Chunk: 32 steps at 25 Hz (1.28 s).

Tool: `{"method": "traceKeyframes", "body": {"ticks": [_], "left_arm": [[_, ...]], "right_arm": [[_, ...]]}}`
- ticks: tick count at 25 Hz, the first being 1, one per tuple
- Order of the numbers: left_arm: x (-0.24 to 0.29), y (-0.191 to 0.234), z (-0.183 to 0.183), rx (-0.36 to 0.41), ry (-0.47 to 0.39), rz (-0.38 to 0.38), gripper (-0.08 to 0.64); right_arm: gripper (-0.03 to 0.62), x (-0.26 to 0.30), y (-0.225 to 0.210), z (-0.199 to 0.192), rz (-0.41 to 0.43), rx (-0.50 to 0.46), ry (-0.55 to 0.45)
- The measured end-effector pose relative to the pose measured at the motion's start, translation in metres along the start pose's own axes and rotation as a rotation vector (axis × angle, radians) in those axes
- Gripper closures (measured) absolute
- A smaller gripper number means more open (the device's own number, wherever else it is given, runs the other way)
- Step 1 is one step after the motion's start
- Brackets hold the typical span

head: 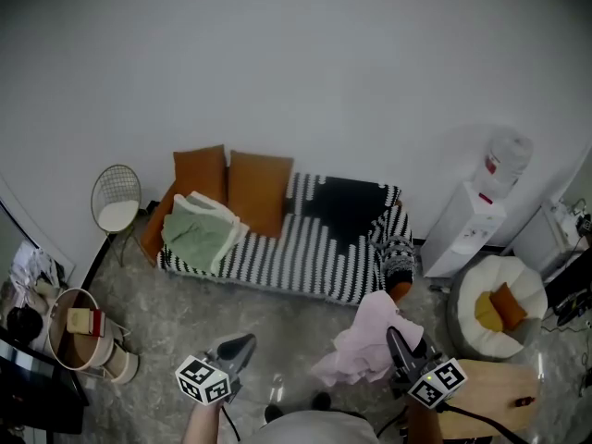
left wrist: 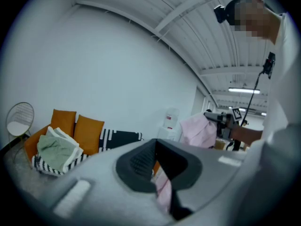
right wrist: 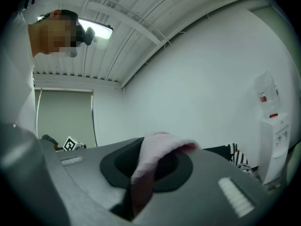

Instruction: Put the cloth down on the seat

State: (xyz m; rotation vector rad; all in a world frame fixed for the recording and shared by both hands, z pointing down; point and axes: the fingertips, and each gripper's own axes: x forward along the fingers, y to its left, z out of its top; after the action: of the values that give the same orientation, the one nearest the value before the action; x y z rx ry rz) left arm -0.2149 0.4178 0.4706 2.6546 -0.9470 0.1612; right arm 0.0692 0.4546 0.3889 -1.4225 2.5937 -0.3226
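A pink cloth [head: 365, 345] hangs bunched over the floor in front of the sofa's right end, and my right gripper [head: 400, 342] is shut on it. In the right gripper view the cloth [right wrist: 157, 152] drapes out of the closed jaws of that gripper [right wrist: 141, 175]. The striped sofa seat [head: 305, 257] lies ahead, beyond both grippers. My left gripper [head: 238, 348] hovers low at the left, its jaws together and nothing hanging from it. From the left gripper view, that gripper [left wrist: 157, 168] shows only a thin slit, and the pink cloth [left wrist: 200, 130] is off to the right.
Two orange cushions [head: 259, 188] and a folded green cloth [head: 199, 234] sit on the sofa's left half. A wire chair [head: 117, 202] and a basket [head: 79, 326] stand at the left. At the right are a water dispenser [head: 472, 220], a white beanbag [head: 504, 294] and a wooden table [head: 495, 396].
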Motion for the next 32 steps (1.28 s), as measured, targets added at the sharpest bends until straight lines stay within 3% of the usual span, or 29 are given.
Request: {"method": "traceKeyframes", "body": {"ticks": [32], "left_arm": [[0.107,-0.044,-0.005,-0.006,-0.012,0.087,0.561]], "right_arm": [[0.548,-0.013,-0.114,0.012,0.122,-0.015,0.049]]}}
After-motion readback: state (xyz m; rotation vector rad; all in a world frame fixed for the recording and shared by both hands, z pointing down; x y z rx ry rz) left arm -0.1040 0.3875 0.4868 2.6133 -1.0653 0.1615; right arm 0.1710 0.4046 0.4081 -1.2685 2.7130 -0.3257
